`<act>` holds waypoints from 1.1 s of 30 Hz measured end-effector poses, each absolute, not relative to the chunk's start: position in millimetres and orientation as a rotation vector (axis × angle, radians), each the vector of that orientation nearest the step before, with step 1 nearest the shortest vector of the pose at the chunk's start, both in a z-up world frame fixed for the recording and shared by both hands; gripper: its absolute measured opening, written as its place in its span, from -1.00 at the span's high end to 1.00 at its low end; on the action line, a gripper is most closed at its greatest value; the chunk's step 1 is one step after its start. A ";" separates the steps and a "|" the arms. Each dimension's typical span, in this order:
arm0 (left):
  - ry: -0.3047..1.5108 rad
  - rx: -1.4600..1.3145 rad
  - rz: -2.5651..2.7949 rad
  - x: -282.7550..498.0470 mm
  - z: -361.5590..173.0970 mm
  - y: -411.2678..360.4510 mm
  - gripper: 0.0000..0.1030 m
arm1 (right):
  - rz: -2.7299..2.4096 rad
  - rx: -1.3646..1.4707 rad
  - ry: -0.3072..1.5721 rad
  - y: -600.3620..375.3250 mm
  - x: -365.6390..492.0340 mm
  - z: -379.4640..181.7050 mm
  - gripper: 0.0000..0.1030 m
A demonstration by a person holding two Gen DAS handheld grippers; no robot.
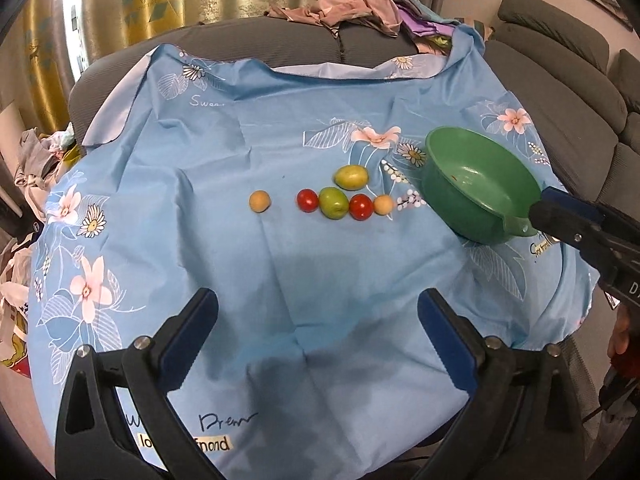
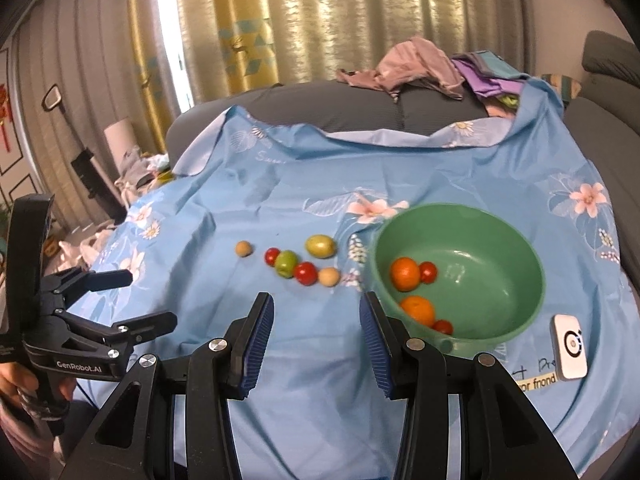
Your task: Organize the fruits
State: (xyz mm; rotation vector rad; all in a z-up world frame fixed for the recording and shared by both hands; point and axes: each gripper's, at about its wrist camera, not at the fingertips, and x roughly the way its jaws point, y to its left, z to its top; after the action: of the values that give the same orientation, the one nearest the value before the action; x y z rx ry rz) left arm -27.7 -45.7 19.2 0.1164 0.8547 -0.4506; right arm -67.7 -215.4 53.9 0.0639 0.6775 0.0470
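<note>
Several small fruits lie in a row on the blue floral cloth [image 1: 240, 140]: a tan ball [image 1: 260, 201], two red tomatoes [image 1: 307, 200], a green fruit [image 1: 333, 203], another tan ball [image 1: 384, 205], and a yellow-green fruit [image 1: 351, 177] behind them. To their right stands a green bowl [image 2: 492, 280] holding two oranges [image 2: 405, 274] and two tomatoes [image 2: 427, 272]. My left gripper [image 1: 318, 300] is wide open and empty, on the near side of the row. My right gripper [image 2: 317, 300] is open with only cloth between its fingers, its right finger close to the bowl's near rim.
A white device [image 2: 570, 346] lies on the cloth right of the bowl. A pile of clothes [image 2: 420, 64] sits on the grey sofa back behind the cloth. Curtains hang beyond. More clutter lies on the floor at the left [image 1: 40, 160].
</note>
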 end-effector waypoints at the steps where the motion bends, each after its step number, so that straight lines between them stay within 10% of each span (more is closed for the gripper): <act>1: 0.856 0.116 -0.452 -28.1 18.5 -44.1 -0.95 | 0.052 0.061 0.680 -212.5 -67.0 53.6 0.13; 33: 0.887 0.118 -0.480 -11.4 0.7 -37.2 -0.95 | 0.107 0.028 0.758 -178.2 -33.7 33.1 0.13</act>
State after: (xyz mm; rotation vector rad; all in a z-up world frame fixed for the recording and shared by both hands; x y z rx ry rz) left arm -11.4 -37.2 0.7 0.1180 0.8869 -0.4804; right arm -33.7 -178.2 33.1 0.0283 0.7579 0.1072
